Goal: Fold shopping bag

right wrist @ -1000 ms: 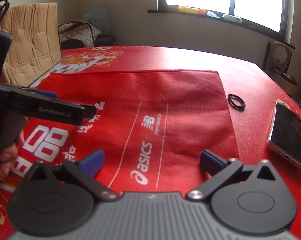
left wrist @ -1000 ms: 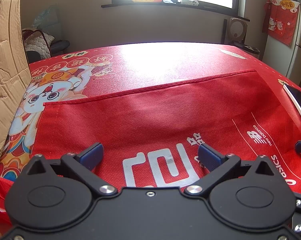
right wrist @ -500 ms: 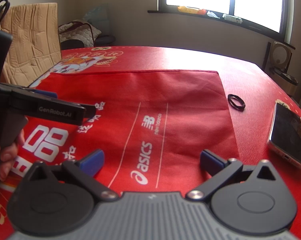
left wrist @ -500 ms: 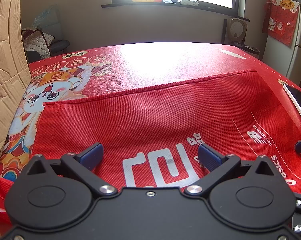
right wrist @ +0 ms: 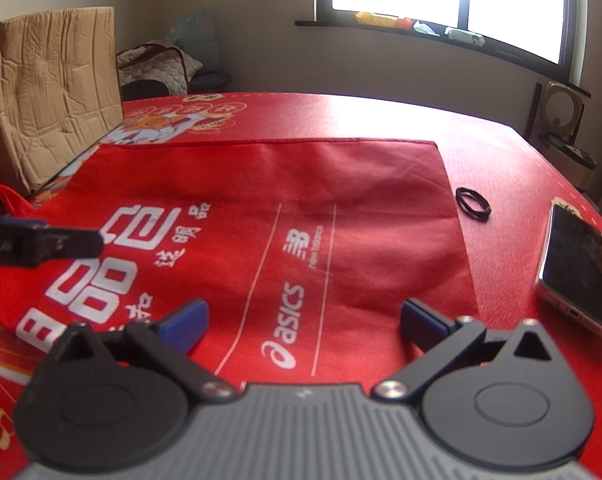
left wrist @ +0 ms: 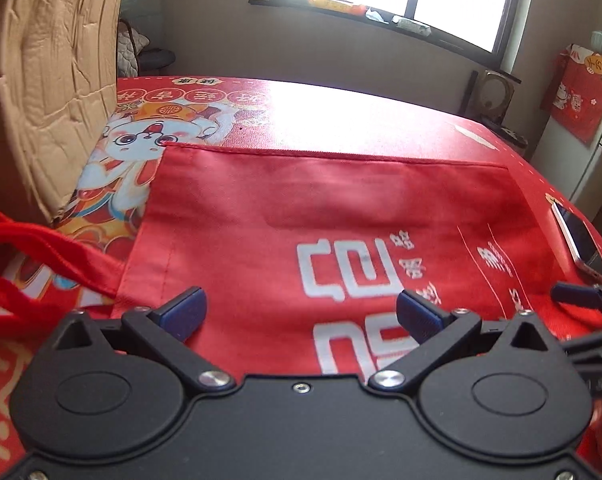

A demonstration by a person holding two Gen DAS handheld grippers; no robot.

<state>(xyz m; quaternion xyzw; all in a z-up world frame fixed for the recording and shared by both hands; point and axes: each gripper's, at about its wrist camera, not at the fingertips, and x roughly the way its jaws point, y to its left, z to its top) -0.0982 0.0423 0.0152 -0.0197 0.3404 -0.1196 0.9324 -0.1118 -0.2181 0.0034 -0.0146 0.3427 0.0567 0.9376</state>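
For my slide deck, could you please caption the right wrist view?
Open right hand-held gripper poised over a flat red shopping bag, phone and black rings alongside.

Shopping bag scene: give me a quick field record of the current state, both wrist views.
bag: red shopping bag lying flat and unfolded on the red tablecloth, printed side up
handles: red handles trail off its left end
left hand-held gripper: open, over the bag's near edge, nothing held
right hand-held gripper: open, over the near edge, nothing held
beside bag: black ring and phone to the right, both clear of the bag
left side: cardboard box
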